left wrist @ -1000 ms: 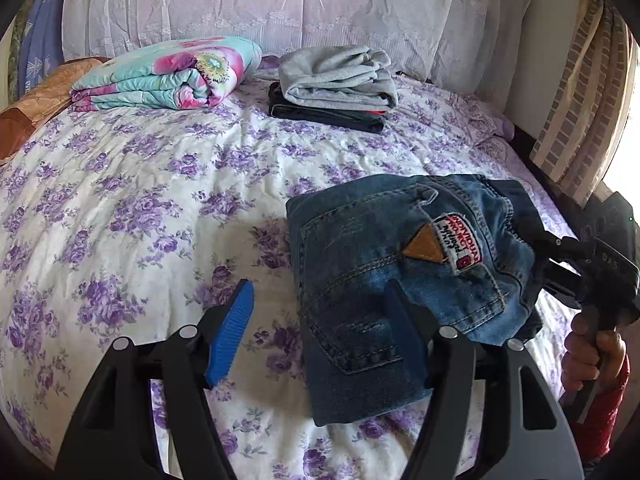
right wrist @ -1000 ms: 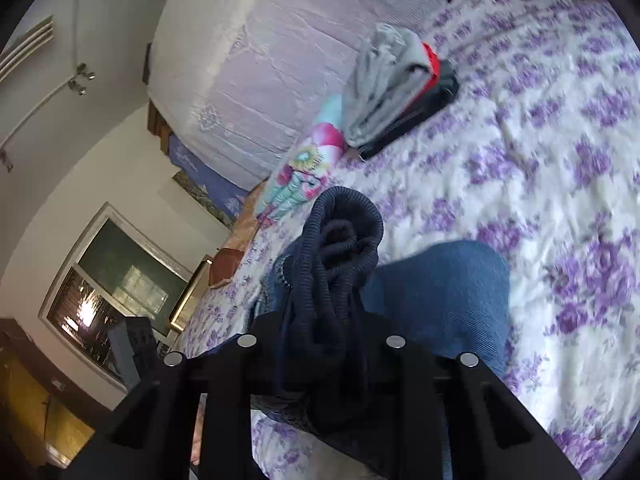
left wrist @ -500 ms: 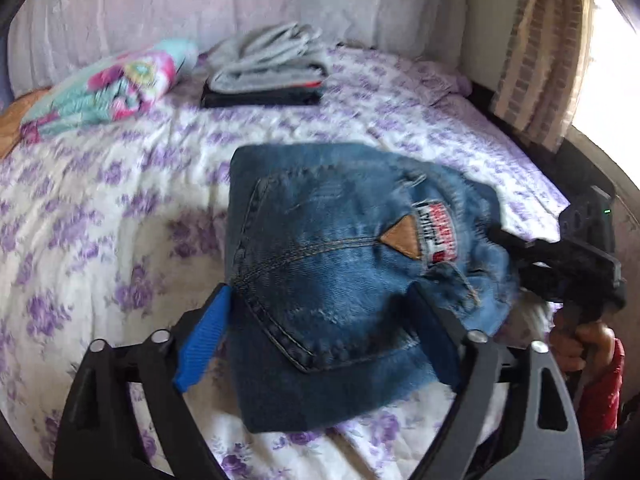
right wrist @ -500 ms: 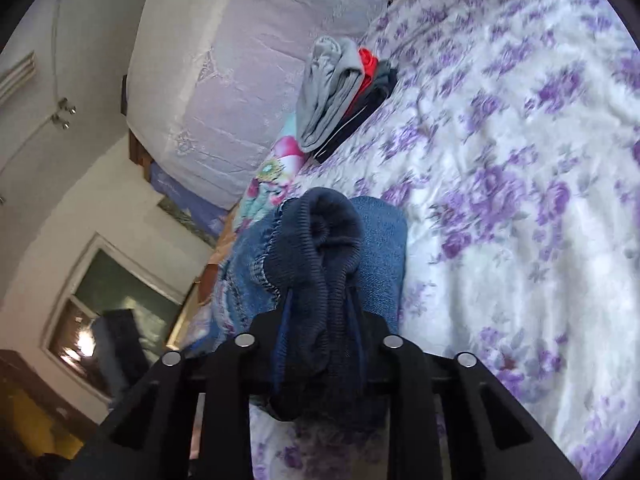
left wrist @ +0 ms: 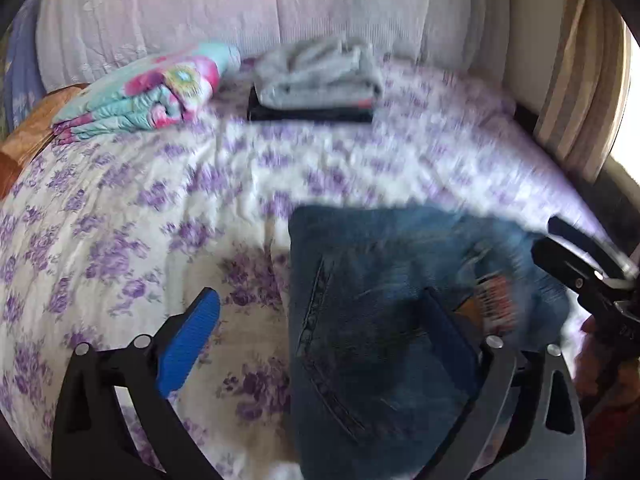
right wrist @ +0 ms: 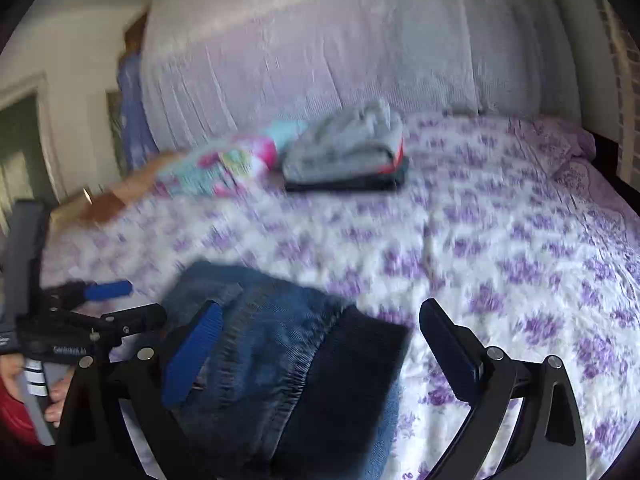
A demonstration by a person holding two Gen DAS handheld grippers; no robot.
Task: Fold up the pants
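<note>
Purple-flowered bedding [left wrist: 120,208] carried the folded jeans [left wrist: 380,300], lying flat near the bed's front edge. Both grippers, left gripper [left wrist: 320,328] and right gripper [right wrist: 320,344], hovered over the denim with fingers spread wide, gripping nothing. Folded clothes [left wrist: 316,80] and a bright quilt [left wrist: 144,96] sat by the headboard.

The folded jeans [left wrist: 380,320] are blue denim with a dark navy ribbed waistband [right wrist: 352,380]. The bedsheet [left wrist: 120,220] is white with purple flowers. Beyond the jeans lie a turquoise-and-pink floral blanket [left wrist: 148,92] and grey-over-black folded clothes [left wrist: 316,80].
</note>
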